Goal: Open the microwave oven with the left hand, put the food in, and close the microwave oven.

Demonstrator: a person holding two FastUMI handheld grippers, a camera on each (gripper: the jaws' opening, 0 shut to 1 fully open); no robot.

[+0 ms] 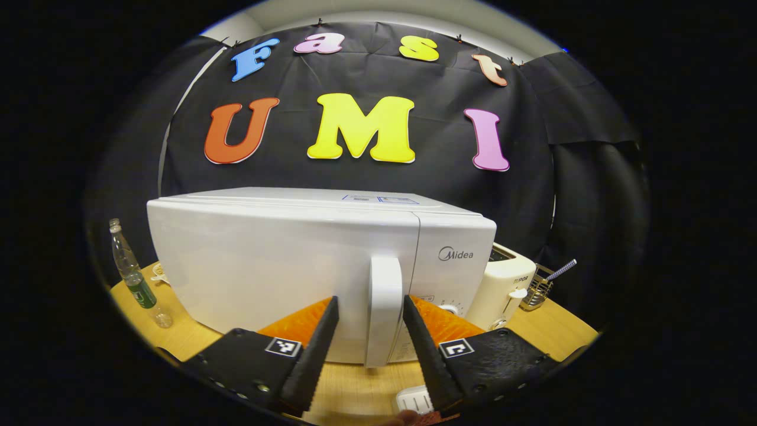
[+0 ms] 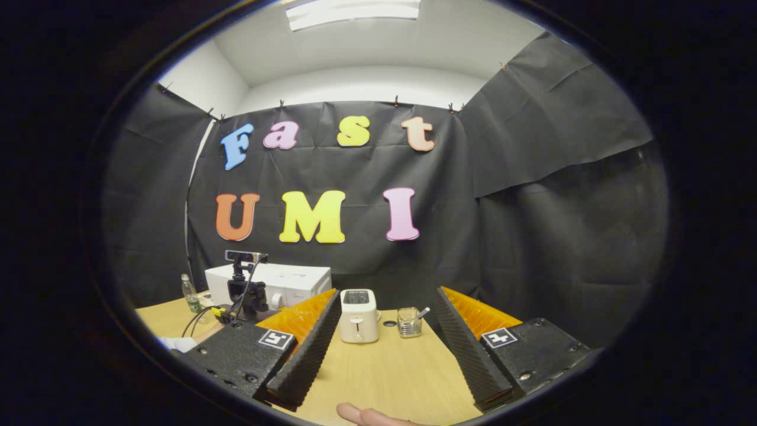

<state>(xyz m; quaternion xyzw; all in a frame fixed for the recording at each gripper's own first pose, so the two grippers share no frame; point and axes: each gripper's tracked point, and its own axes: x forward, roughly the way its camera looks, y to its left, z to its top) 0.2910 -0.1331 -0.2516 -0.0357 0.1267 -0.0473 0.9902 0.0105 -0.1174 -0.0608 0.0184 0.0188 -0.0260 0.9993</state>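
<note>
White boxy microwave oven (image 1: 284,266) sat frame centre, door closed. Left gripper (image 1: 371,349) spread wide, straddling its vertical white handle (image 1: 384,307), seemingly no contact. Right gripper (image 2: 384,349) wide, empty.

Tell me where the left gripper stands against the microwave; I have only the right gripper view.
Observer: The left gripper is open, its jaws on either side of the door handle. I cannot tell whether they touch it.
Operator: Check the door.
Observer: The door of the microwave is shut, flush with the front.
Operator: Report what is right of the handle.
Observer: The control panel, with a knob low on it.
</note>
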